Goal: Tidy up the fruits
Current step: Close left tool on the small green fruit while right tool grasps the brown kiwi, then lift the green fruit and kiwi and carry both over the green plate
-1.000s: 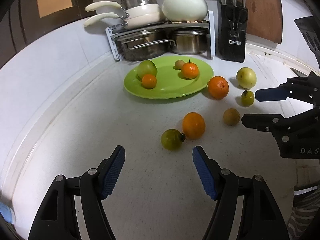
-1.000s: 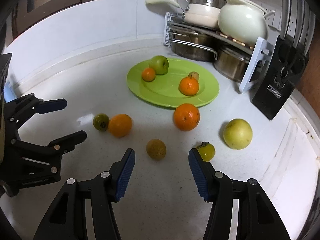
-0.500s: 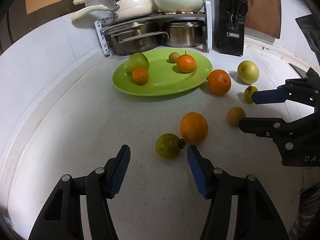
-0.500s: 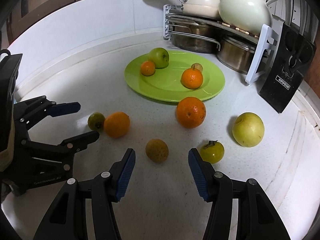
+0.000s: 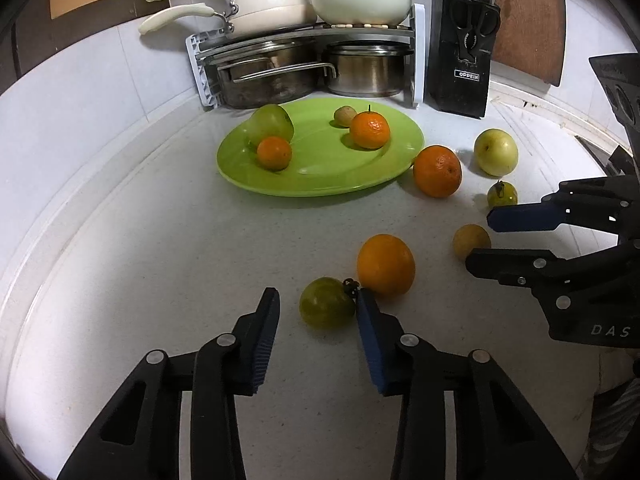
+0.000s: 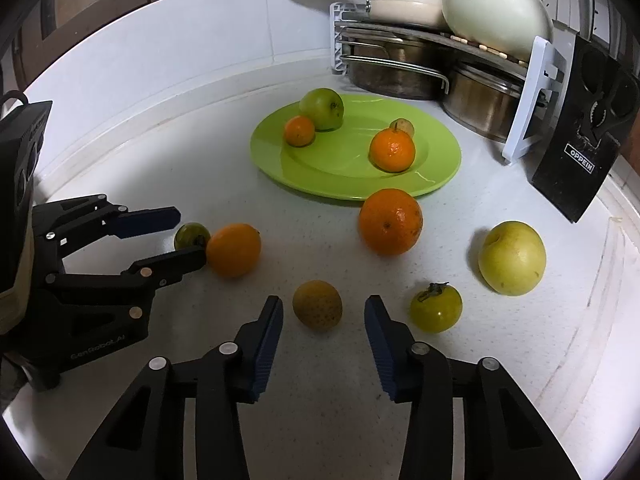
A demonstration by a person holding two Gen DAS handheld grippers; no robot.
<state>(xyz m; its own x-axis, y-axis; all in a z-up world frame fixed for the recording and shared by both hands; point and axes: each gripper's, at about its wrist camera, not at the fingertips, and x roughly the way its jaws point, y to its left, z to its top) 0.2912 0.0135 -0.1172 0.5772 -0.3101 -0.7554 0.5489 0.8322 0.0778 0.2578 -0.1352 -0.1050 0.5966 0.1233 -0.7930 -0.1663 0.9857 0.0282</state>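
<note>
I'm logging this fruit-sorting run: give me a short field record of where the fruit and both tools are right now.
plate: green plate, holds four fruits
on plate: green apple, two small oranges, one small brownish fruit
loose on counter: six fruits
left tool: left tool, open, around the green persimmon
right tool: right tool, open, just short of the brown round fruit

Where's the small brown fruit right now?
On the counter, just ahead of the open right gripper, sits the small brown fruit, between the orange and the green tomato.
</note>
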